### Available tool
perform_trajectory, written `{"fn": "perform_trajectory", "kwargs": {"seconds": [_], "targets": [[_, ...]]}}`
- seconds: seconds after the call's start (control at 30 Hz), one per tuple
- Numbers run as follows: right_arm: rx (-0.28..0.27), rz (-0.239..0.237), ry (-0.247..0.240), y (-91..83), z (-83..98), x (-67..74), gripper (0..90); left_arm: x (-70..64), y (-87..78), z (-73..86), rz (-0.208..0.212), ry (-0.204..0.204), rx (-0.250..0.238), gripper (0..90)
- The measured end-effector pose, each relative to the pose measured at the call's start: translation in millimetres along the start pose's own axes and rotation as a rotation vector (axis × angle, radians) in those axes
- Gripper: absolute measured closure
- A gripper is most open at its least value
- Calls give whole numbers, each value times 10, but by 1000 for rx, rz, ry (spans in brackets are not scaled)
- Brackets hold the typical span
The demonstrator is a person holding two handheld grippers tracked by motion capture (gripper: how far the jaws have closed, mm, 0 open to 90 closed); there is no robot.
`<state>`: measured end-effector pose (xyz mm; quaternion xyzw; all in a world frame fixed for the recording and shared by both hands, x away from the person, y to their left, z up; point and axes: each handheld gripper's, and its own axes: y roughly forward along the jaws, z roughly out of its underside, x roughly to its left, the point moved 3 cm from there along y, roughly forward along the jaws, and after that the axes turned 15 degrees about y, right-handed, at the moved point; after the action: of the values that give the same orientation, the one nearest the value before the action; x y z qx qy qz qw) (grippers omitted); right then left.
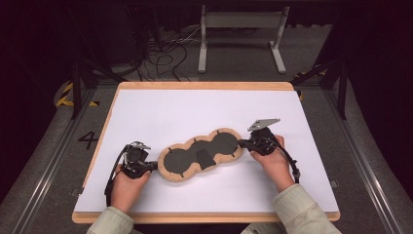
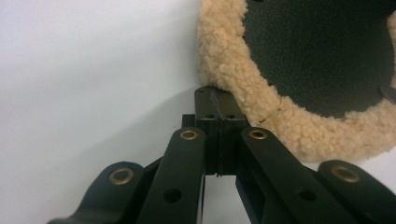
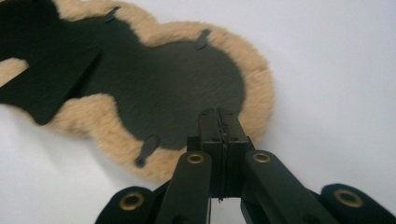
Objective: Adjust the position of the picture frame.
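A three-lobed black pad with a tan fleece border lies flat on the white tabletop, and a black flap lies across its middle. My left gripper is shut, with its tips against the fleece at the pad's left end. In the left gripper view the jaws are pressed together at the fleece rim of the pad, with nothing between them. My right gripper is shut at the pad's right end. In the right gripper view its closed tips hover over the edge of the pad.
The white sheet lies on a wood-edged board. Behind the table, a grey metal stand and loose cables sit on the floor. A person's hands and sleeves come in from the bottom edge.
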<state>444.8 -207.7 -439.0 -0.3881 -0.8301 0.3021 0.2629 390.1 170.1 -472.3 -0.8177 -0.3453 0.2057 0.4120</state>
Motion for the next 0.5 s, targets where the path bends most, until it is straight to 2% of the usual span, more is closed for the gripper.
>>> {"fn": "perform_trajectory", "kwargs": {"seconds": [0.07,0.13,0.23,0.3,0.4,0.43,0.5], "targets": [[-2,31,13,20,-19,-57,900,12,12,-9,3,-7,-6,900],[-5,64,25,60,-34,-142,900,19,33,-39,-13,-12,-8,900],[-3,98,72,124,-46,-290,900,24,57,-72,-28,-12,-10,900],[9,94,105,189,-44,-378,900,31,72,-89,-35,-8,-17,900],[39,67,124,279,-37,-422,900,36,80,-100,-26,-5,-16,900],[49,51,119,314,-35,-422,900,39,83,-107,-29,-4,-11,900],[56,64,95,321,-39,-399,900,38,98,-125,-36,-6,-17,900]]}}
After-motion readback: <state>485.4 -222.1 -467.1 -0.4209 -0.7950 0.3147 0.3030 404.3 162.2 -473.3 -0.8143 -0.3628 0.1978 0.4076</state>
